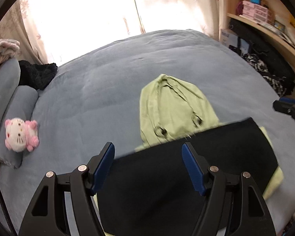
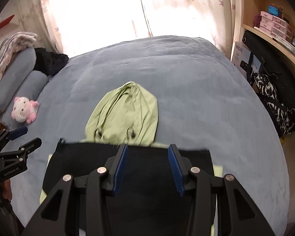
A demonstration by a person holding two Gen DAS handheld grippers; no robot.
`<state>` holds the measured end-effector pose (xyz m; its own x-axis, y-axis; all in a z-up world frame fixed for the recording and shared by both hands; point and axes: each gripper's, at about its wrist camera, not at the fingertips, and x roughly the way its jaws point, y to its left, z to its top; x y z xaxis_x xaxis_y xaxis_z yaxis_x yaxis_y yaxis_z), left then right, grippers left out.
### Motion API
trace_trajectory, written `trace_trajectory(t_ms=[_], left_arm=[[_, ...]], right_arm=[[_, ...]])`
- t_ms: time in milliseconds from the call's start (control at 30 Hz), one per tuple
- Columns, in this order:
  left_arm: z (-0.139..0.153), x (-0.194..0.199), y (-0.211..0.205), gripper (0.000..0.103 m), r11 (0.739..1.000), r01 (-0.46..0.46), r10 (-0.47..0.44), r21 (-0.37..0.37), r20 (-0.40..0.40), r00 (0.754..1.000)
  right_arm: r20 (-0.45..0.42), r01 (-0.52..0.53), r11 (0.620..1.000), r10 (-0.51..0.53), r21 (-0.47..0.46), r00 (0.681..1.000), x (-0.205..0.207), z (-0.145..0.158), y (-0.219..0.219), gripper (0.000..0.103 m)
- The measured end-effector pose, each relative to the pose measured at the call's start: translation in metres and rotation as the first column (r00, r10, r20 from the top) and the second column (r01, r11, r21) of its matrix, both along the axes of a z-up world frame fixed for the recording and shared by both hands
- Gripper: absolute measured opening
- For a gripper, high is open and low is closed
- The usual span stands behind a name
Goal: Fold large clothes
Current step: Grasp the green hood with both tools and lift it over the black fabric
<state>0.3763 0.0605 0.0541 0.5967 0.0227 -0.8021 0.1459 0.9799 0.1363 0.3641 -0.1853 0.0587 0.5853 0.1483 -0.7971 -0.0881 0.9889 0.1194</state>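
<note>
A light green hooded garment (image 1: 173, 106) (image 2: 125, 114) lies on the blue bed cover (image 1: 108, 78), its hood and drawstrings pointing toward the window. A flat black rectangular layer (image 1: 226, 143) (image 2: 84, 157) covers its body, with green edges showing at the sides. My left gripper (image 1: 147, 147) hovers open above the black layer's left part, nothing between its blue pads. Above the middle of the black layer, my right gripper (image 2: 147, 147) is also open and holds nothing. Each gripper shows in the other's view, the left gripper (image 2: 19, 139) and the right gripper (image 1: 289, 108).
A pink and white plush toy (image 1: 20, 135) (image 2: 24, 109) sits by the blue pillows (image 1: 4, 90) at the left. A black fuzzy item (image 1: 37, 74) lies behind them. Shelves with boxes (image 1: 255, 13) and dark patterned clothes (image 2: 273, 106) stand at the bed's right side.
</note>
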Motion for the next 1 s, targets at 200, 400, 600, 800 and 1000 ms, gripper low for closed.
trace_trajectory(t_ms=[200,400,600,800,1000], left_arm=[[-0.041,0.100,0.013,0.070,0.999,-0.034,0.037,0.036,-0.066,0.997],[-0.115,0.188,0.028,0.070,0.994,-0.105,0.106,0.017,-0.154,0.982],[-0.180,0.234,0.032,0.070,0.992,-0.125,0.125,0.014,-0.200,0.972],[-0.218,0.255,0.036,0.070,0.994,-0.112,0.108,-0.002,-0.236,0.966],[-0.227,0.263,0.046,0.055,0.990,-0.106,0.083,-0.091,-0.234,0.969]], right_arm=[[-0.068,0.012,1.000,-0.011,0.011,0.998,0.098,-0.034,0.000,0.043],[-0.168,0.023,0.997,-0.011,0.070,0.986,0.180,-0.099,0.003,0.043],[-0.224,0.010,0.996,0.011,0.092,0.975,0.228,-0.158,0.016,0.043],[-0.270,-0.002,1.000,0.005,0.012,0.963,0.256,-0.202,0.033,0.043],[-0.250,0.027,0.999,-0.021,0.019,0.968,0.266,-0.218,0.034,0.043]])
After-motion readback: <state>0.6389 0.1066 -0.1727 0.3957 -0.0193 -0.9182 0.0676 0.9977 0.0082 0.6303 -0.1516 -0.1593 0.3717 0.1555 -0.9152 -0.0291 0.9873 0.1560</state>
